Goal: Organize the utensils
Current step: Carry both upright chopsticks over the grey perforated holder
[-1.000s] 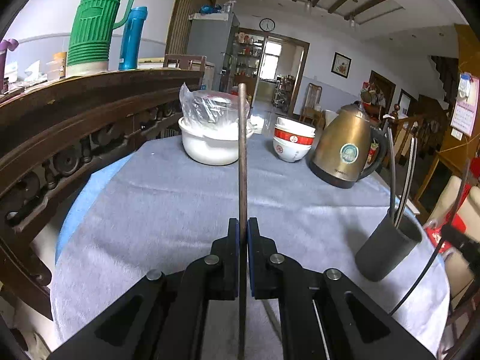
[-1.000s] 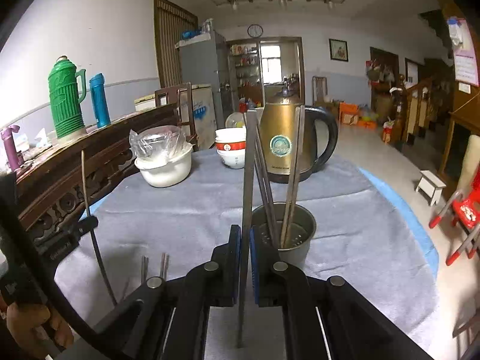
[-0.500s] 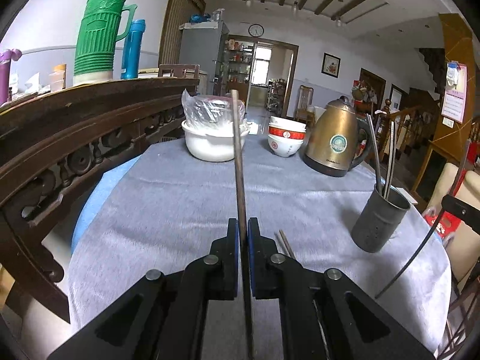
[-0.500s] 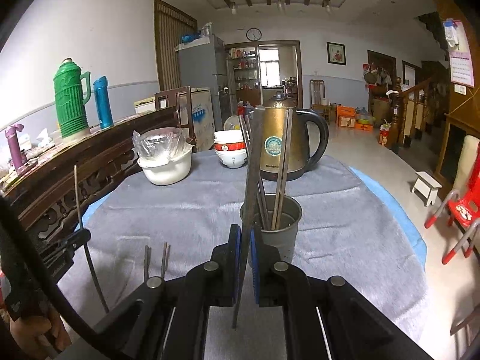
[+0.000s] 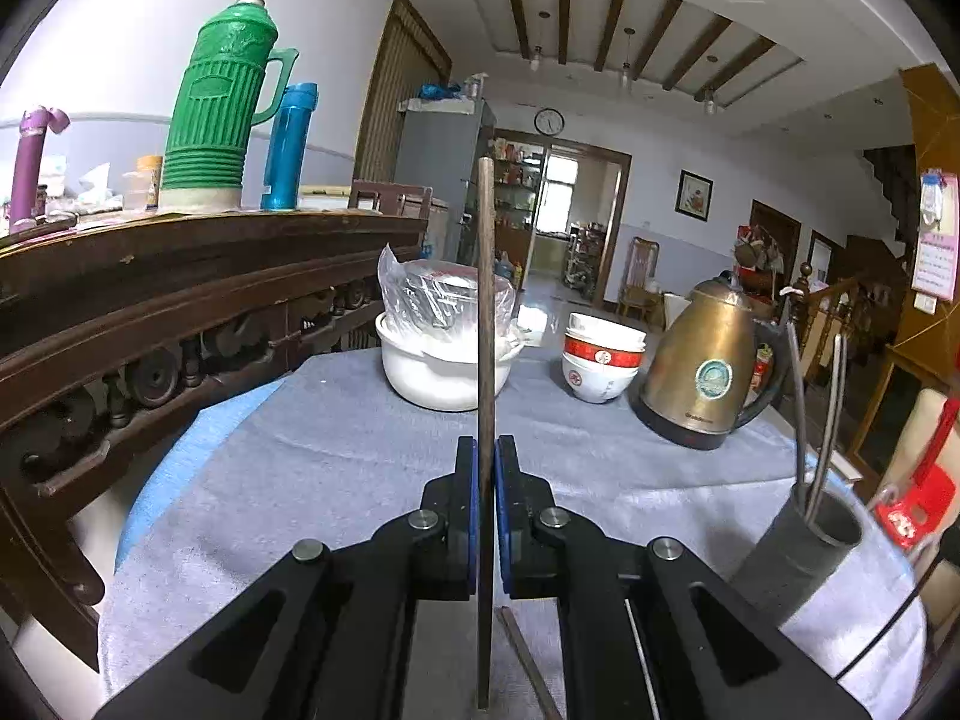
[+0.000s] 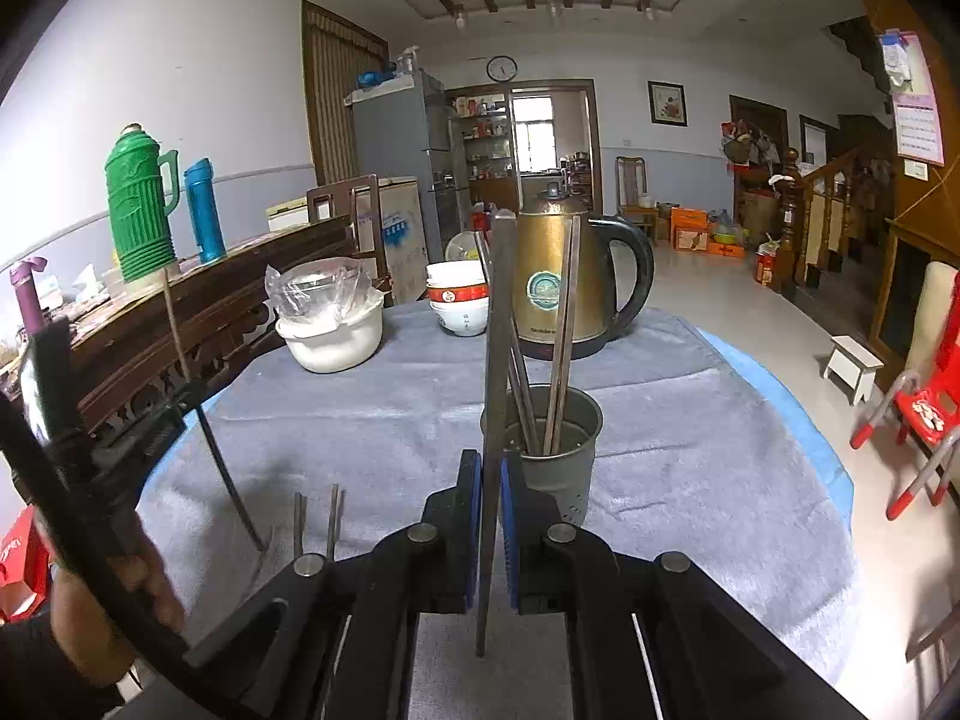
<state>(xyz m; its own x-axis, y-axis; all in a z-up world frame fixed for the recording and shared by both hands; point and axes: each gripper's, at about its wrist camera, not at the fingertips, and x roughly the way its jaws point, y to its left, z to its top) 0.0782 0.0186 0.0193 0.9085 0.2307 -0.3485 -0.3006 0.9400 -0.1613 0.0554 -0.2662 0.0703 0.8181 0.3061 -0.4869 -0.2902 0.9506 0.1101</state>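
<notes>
on the round table's grey cloth a grey metal utensil holder stands in front of a gold electric kettle, with several chopsticks leaning upright inside it. the right gripper is clamped narrow on a dark chopstick, which rises nearly upright between the blue pads, its upper part just beside the holder's near-left rim in the right wrist view. two loose chopsticks lie flat on the cloth to the left of that gripper. the left gripper is likewise pinched tight on a brown chopstick, held upright and crossing in front of a white pot that has a plastic bag over its top. stacked red-and-white bowls sit between the pot and the kettle. from the left wrist view the holder stands at the right edge, well apart from the left gripper. another chopstick lies on the cloth under the left gripper. a green thermos and a blue flask stand on the carved wooden ledge on the left
</notes>
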